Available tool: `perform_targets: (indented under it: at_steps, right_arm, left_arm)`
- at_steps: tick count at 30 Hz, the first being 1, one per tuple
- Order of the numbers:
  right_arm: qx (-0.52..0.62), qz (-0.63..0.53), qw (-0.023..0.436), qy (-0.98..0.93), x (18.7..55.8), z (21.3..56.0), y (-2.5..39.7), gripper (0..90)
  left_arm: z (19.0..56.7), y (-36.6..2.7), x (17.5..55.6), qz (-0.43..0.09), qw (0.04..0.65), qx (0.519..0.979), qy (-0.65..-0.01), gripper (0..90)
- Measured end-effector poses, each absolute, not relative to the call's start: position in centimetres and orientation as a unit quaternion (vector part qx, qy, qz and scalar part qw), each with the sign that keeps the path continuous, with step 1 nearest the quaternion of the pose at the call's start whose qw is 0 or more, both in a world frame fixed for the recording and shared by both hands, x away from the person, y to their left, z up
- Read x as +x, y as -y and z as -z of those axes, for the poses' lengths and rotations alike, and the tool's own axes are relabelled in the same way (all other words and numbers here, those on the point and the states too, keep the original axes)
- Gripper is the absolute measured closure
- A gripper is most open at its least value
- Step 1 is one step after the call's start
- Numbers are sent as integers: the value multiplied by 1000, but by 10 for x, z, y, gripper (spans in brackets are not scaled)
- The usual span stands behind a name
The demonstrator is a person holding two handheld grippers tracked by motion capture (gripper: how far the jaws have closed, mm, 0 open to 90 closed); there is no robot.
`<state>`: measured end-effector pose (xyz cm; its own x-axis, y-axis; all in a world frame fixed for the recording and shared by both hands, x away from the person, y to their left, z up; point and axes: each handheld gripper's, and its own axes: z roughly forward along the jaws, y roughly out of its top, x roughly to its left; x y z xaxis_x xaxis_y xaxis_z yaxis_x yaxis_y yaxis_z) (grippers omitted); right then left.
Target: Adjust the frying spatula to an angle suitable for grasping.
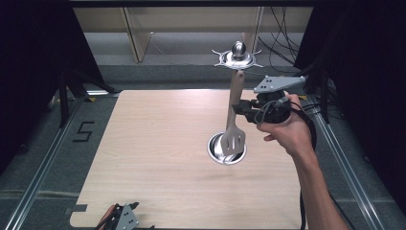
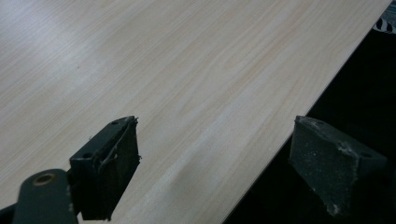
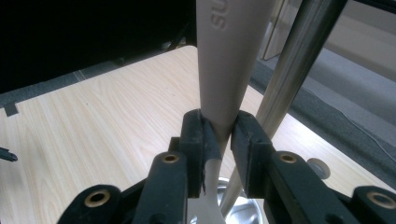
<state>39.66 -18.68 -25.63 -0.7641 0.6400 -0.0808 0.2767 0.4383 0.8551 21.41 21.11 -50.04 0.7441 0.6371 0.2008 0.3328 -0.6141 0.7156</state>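
A slotted spatula [image 1: 234, 139] with a long beige handle [image 3: 229, 60] hangs upright above the table, head down. My right gripper [image 1: 241, 109] is shut on the handle's lower part, and its jaws pinch it from both sides [image 3: 219, 130]. The spatula head hovers over the round steel base [image 1: 218, 149] of a utensil stand. The stand's steel pole [image 3: 299, 60] rises just beside the handle, and its ball-topped hook ring [image 1: 238, 56] lies above the handle's end. My left gripper [image 1: 119, 220] rests low at the table's near left corner, open, with nothing between its jaws [image 2: 215, 158].
The light wooden table [image 1: 158, 143] is bare around the stand. Its edge [image 2: 289, 135] runs between my left gripper's jaws, with dark floor beyond. Metal rails [image 1: 43, 163] flank the table, and cables [image 1: 287, 48] lie at the back right.
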Motion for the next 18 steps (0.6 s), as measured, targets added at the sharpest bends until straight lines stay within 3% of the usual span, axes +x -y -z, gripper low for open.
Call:
perform_targets:
  at_steps: [11,18]
  right_arm:
    - [283,-474,190,-812,395,260,193,715]
    - [277,-497,197,-798,386,261,200,641]
  left_arm:
    - [501,-211,214,-224,340,870,-279,150]
    - [500,-211,214,-224,340,870,-279,150]
